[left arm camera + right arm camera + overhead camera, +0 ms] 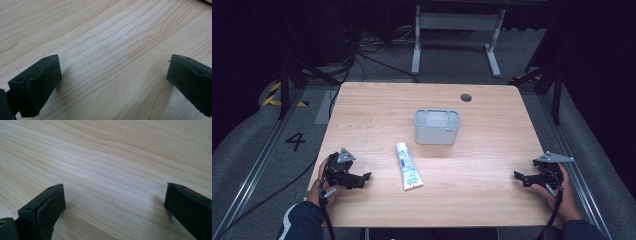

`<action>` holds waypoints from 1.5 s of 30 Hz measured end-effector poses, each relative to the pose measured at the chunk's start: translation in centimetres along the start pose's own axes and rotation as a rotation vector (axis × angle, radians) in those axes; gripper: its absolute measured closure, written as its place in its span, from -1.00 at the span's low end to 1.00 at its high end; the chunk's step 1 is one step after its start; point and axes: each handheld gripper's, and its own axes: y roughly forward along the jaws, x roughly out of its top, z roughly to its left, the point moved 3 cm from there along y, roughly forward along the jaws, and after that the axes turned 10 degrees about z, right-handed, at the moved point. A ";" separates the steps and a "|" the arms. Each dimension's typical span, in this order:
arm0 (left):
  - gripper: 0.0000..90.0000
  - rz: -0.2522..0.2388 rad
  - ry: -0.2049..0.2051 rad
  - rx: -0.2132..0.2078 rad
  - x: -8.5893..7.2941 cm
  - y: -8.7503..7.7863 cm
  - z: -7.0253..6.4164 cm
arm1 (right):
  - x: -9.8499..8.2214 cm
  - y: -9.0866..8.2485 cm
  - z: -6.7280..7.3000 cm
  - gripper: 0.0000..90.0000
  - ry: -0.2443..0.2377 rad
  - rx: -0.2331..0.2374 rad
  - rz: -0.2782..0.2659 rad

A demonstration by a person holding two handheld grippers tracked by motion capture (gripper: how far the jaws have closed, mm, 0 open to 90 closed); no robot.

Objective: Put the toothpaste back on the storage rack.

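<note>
A white tube point(408, 165) with blue print lies flat near the middle of the wooden table point(377, 107), cap end pointing away from me. Behind it stands an empty grey rectangular bin point(437, 126). My left gripper point(364, 178) rests low at the table's front left, its tips pointing right toward the tube, well short of it. My right gripper point(518, 176) rests at the front right, tips pointing left. Both stand open: in the left gripper view point(113, 72) and the right gripper view point(113, 197) the black jaws are wide apart over bare wood.
A dark round cable hole point(466, 97) sits near the table's far right edge. Beyond the table stands a white desk frame point(457, 30) on grey floor, with cables and metal rails at both sides.
</note>
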 end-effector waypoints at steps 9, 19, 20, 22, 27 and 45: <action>-0.99 0.001 -0.001 0.000 -0.1 -0.1 -0.1 | -0.1 0.0 0.0 -0.92 0.000 -0.002 0.001; -0.99 0.001 0.025 -0.010 0.0 -0.1 0.2 | 0.0 0.0 0.0 -0.92 0.000 -0.002 0.001; -0.99 0.002 0.026 -0.010 0.0 -0.1 0.2 | 0.0 0.0 0.0 -0.92 0.000 -0.002 0.002; -0.99 0.001 0.025 -0.011 0.0 -0.1 0.2 | 0.0 0.0 0.0 -0.92 0.000 -0.003 0.002; -0.99 0.002 0.026 -0.010 -0.1 -0.1 0.1 | 0.1 -0.4 0.4 -0.59 -0.019 0.013 -0.004; -0.98 0.004 0.013 -0.013 -0.3 -0.2 0.0 | 2.7 -0.9 4.6 -0.43 -0.152 0.099 -0.019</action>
